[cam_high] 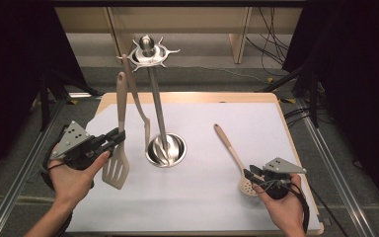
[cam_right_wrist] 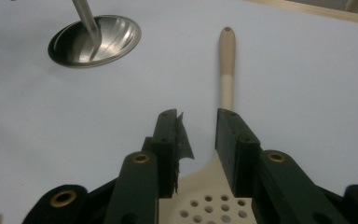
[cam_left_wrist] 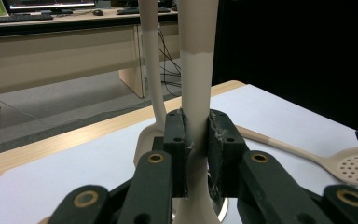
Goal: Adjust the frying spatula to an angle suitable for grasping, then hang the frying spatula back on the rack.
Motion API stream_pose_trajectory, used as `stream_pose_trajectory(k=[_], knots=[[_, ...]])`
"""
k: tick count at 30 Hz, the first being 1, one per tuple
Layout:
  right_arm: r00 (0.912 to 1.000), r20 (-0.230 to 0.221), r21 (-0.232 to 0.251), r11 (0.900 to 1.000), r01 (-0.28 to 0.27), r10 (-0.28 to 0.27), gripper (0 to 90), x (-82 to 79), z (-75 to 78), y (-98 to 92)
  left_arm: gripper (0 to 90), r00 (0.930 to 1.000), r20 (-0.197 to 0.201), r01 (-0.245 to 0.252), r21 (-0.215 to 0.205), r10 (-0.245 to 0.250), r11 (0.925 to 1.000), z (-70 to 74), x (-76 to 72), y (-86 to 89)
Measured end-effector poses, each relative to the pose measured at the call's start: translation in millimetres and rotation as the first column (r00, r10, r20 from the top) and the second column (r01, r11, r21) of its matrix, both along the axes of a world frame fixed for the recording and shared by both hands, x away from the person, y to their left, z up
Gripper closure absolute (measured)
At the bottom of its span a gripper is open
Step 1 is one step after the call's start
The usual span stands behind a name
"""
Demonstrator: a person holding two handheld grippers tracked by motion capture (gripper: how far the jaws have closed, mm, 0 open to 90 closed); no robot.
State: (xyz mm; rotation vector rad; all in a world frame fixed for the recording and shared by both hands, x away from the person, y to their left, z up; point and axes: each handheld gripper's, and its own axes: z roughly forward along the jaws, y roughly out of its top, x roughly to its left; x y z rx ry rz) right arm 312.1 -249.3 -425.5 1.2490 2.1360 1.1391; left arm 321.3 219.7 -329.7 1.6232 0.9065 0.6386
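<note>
a pale sheet covers a wooden table [cam_high: 271, 98] set between dark curtains, with grey floor and a light desk beyond. in the high view a steel utensil stand [cam_high: 158, 111] rises from a round base [cam_high: 167, 149] near the middle of the sheet, its hooked crown at the top; one beige utensil [cam_high: 137, 96] hangs from a hook beside the pole. the left gripper [cam_high: 121, 137], held in the person's left hand [cam_high: 74, 175], clamps the handle of a slotted spatula [cam_high: 117, 168] that stands nearly upright, blade down close to the sheet, left of the base. to the right, a perforated spoon [cam_high: 232, 155] lies flat on the sheet, its handle pointing away from the person, and the right gripper [cam_high: 249, 174] sits at its bowl end in the right hand [cam_high: 286, 207].

in the left gripper view the two black jaws press on the spatula's handle [cam_left_wrist: 196, 70] from both sides, narrow around it; the hanging utensil [cam_left_wrist: 153, 65] shows just behind, and the perforated spoon [cam_left_wrist: 349, 165] lies farther off at the right.

in the right gripper view the jaws stand parted above the spoon [cam_right_wrist: 227, 60], whose holed bowl lies under them; the pads are not pressing on it. the stand's base [cam_right_wrist: 95, 42] sits well apart at upper left.
</note>
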Motion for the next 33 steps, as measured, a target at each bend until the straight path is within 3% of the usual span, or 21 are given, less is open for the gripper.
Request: stream_pose_trajectory(k=[3,9,13,16,21,22,28,29,30,32,33], knots=[[0.9998,-0.01,0.019,1.0,0.015,-0.015,70.2,-0.1,0.3,3.1,78.3,1.0,0.002,0.006,-0.012,-0.006,0.9999,-0.4,0.9,1.0],[0.9999,0.013,0.0,1.0,-0.003,0.003,70.2,2.6,2.0,6.3,78.3,0.9998,0.007,0.017,-0.016,-0.017,0.9997,0.9,-1.0,1.4],[0.9997,-0.02,0.02,1.0,0.015,-0.014,70.2,-0.6,1.9,7.7,78.3,0.9998,0.006,0.02,-0.006,-0.02,0.9998,1.9,-1.9,-0.2],[1.0,0.0,0.002,1.0,0.0,0.0,70.4,0.4,1.2,3.0,78.3,0.9996,0.013,0.027,-0.009,-0.027,0.9996,1.9,-1.3,-3.6],[0.9997,-0.008,0.024,0.999,0.023,-0.022,70.4,-2.9,1.9,1.2,78.3,0.9991,0.02,0.039,-0.006,-0.038,0.9992,4.8,-1.0,-8.0],[0.9998,0.016,0.001,1.0,0.011,-0.011,70.4,-1.6,2.1,-1.1,78.3,0.9989,0.023,0.042,-0.009,-0.042,0.9991,5.2,-0.9,-8.6],[0.9998,0.004,0.007,1.0,0.019,-0.019,70.4,-2.2,3.1,-3.7,78.3,0.9977,0.042,0.053,-0.015,-0.053,0.9985,9.7,0.7,-10.6],[0.9984,-0.028,0.028,0.998,0.049,-0.048,70.4,-5.0,4.0,-1.5,78.3,0.9975,0.046,0.054,-0.012,-0.053,0.9985,10.7,0.8,-11.0],[0.9993,-0.005,0.023,0.999,0.036,-0.036,70.4,-3.4,2.9,-2.8,78.3,0.9973,0.048,0.056,-0.013,-0.055,0.9984,11.4,0.6,-11.7],[0.9991,-0.019,0.022,0.999,0.039,-0.038,70.5,-4.6,3.3,-2.6,78.3,0.9971,0.05,0.058,-0.01,-0.057,0.9983,12.3,0.3,-13.5],[0.9998,0.001,0.009,1.0,0.019,-0.019,70.5,-2.8,2.5,-4.6,78.3,0.997,0.05,0.059,-0.004,-0.058,0.9983,12.5,0.1,-14.3]])
